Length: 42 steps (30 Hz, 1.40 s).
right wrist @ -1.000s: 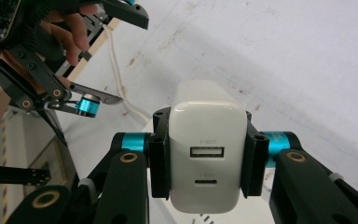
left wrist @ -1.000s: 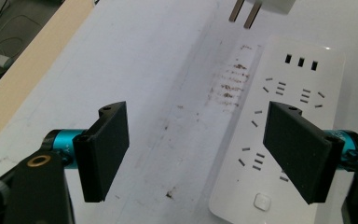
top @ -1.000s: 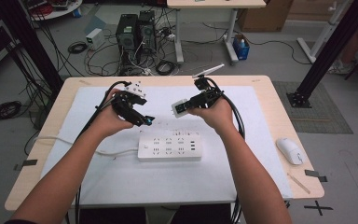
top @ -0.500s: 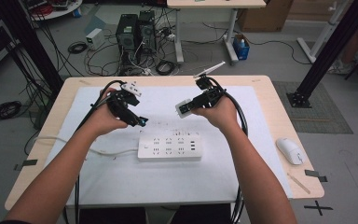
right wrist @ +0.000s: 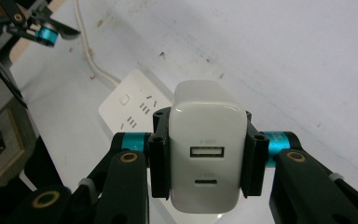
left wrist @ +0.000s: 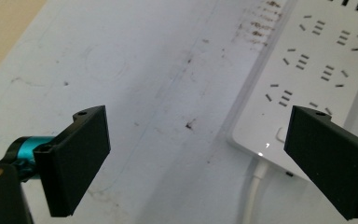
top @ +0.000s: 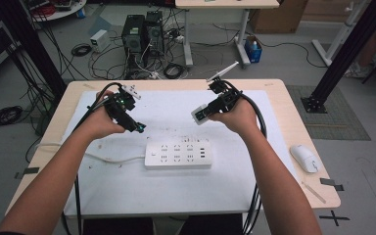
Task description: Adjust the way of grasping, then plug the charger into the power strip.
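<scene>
The left gripper point(top: 138, 128) drew leftward, its jaws just opening (nothing between).

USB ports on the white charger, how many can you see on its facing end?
2. On the white plastic charger block, clamped in the right tongs, a rectangular USB port sits above a smaller oval port. Other faces are hidden.

Glossy white plastic charger point(right wrist: 206, 149)

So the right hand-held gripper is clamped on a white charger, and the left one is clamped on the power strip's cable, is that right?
Not quite. The right hand-held gripper does clamp the white charger, but the left hand-held gripper holds nothing: in the left gripper view its jaws stand open above the mat, beside the power strip.
</scene>
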Tool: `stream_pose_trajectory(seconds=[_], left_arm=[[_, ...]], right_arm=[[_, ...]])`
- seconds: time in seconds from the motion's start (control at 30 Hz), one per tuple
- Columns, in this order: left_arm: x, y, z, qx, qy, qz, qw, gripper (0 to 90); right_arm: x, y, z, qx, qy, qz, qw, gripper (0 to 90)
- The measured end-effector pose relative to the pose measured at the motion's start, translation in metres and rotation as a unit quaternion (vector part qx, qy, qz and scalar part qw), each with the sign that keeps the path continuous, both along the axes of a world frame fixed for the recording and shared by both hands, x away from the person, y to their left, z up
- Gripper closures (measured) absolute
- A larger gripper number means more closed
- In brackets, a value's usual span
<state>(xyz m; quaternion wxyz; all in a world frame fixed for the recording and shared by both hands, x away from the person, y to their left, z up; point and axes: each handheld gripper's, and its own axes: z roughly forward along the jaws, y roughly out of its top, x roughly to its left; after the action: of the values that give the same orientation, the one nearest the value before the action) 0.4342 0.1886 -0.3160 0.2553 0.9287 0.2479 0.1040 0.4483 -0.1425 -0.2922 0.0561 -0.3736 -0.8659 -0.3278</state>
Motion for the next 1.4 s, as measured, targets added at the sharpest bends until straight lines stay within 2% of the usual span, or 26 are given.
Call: stream_pose_trajectory(seconds=[0.13,0.33,0.53,0.7,0.87,1.03,1.13,1.27,1.37,1.4], left_arm=[[0.0,0.006,0.0,0.003,0.004,0.007,1.0,6.1],[0.002,0.015,0.002,0.02,0.011,0.018,0.9996,6.1],[0.006,0.022,0.006,0.027,0.011,0.029,0.9992,6.1],[0.01,0.021,0.012,0.044,0.004,0.03,0.9986,6.1],[0.013,0.018,0.014,0.053,0.006,0.013,0.9985,6.1],[0.015,0.013,0.013,0.078,0.019,-0.011,0.9967,6.1],[0.014,0.012,0.014,0.078,0.025,-0.023,0.9964,6.1],[0.011,0.008,0.018,0.093,0.03,-0.038,0.9945,6.1],[0.01,0.007,0.019,0.093,0.033,-0.041,0.9943,6.1],[0.008,0.005,0.023,0.093,0.034,-0.049,0.9939,6.1]], right_arm=[[-0.001,-0.003,0.004,-0.022,0.0,0.003,0.9998,62.3],[-0.004,-0.004,0.014,-0.044,-0.001,0.01,0.999,62.3],[-0.005,-0.004,0.02,-0.048,-0.003,0.018,0.9987,62.3],[-0.007,-0.005,0.021,-0.054,0.001,0.013,0.9985,62.3],[-0.009,-0.007,0.025,-0.053,-0.002,0.01,0.9985,62.3],[-0.01,-0.008,0.027,-0.059,0.0,0.009,0.9982,62.3],[-0.009,-0.009,0.027,-0.06,-0.001,0.011,0.9982,62.3],[-0.011,-0.011,0.027,-0.062,0.0,0.009,0.9981,62.3],[-0.011,-0.013,0.028,-0.059,-0.001,0.01,0.9982,62.3],[-0.012,-0.013,0.029,-0.061,-0.002,0.011,0.9981,62.3]])
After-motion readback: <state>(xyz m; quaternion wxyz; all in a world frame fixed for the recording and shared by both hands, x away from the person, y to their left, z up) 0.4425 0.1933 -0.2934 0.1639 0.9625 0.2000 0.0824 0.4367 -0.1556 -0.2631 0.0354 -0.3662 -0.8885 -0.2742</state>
